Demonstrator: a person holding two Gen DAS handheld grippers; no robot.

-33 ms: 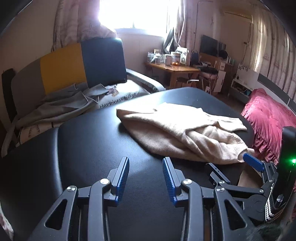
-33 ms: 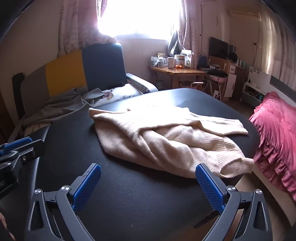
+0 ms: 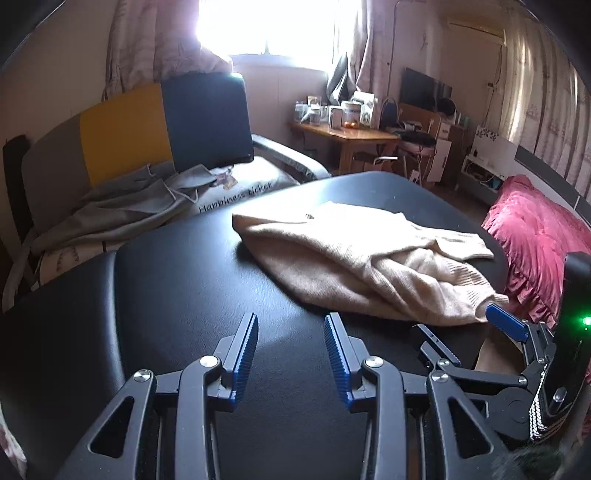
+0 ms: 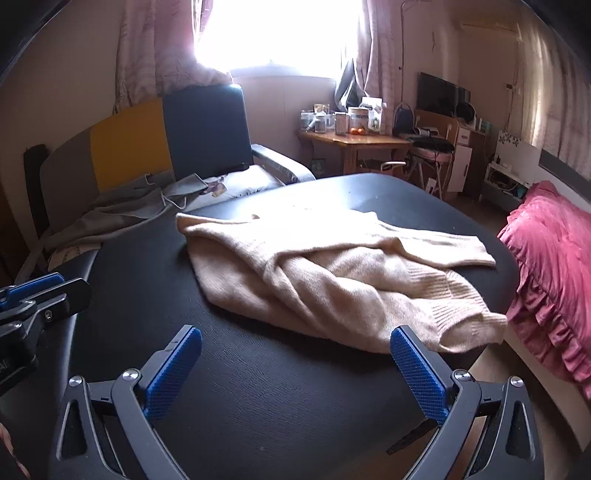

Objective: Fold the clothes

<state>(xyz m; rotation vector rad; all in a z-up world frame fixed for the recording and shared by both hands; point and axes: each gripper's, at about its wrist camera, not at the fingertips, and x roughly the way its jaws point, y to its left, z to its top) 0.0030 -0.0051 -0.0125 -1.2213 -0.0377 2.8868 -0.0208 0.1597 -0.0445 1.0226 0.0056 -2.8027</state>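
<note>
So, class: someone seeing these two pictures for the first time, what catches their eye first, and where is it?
The cream sweater lies crumpled in the middle of the black table, one sleeve stretched toward the red bedspread on the right. Behind it, a blazing window lights a yellow-and-blue chair. Both the left gripper and right gripper are open, holding nothing.

Blown-out window (image 3: 273, 29) backlight, dim room; fisheye-bent, dark-vignetted corners

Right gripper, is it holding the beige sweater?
No, the right gripper is open over the black table, short of the beige sweater.
</note>
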